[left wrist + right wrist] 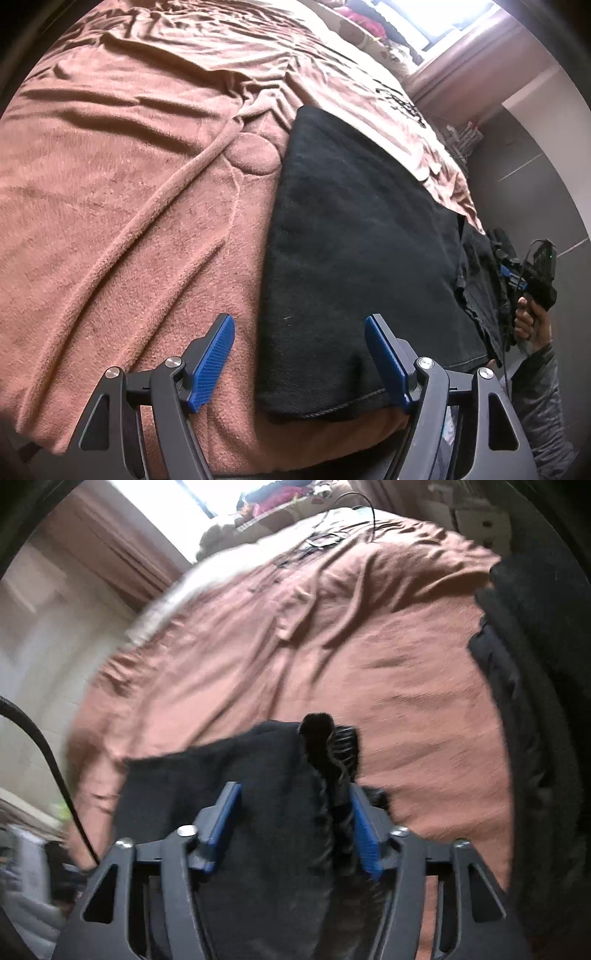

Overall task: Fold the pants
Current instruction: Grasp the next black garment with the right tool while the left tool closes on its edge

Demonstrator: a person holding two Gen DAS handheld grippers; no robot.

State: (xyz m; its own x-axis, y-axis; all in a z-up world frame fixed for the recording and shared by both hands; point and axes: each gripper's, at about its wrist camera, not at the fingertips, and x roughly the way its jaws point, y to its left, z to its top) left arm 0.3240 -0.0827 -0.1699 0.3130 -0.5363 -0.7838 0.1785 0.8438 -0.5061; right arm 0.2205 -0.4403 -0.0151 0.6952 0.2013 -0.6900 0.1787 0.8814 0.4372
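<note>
left claw (300,363): points down at a slant, blue pads (212,363) wide apart, nothing pinched | right claw (295,832): points down at a slant, pads (364,836) a little apart, dark cloth sits between them | right hand (526,315): wraps the claw's handle, grey sleeve (543,398) below it

A home bedroom: blanketed bed (129,184), curtained window (461,22).
</note>
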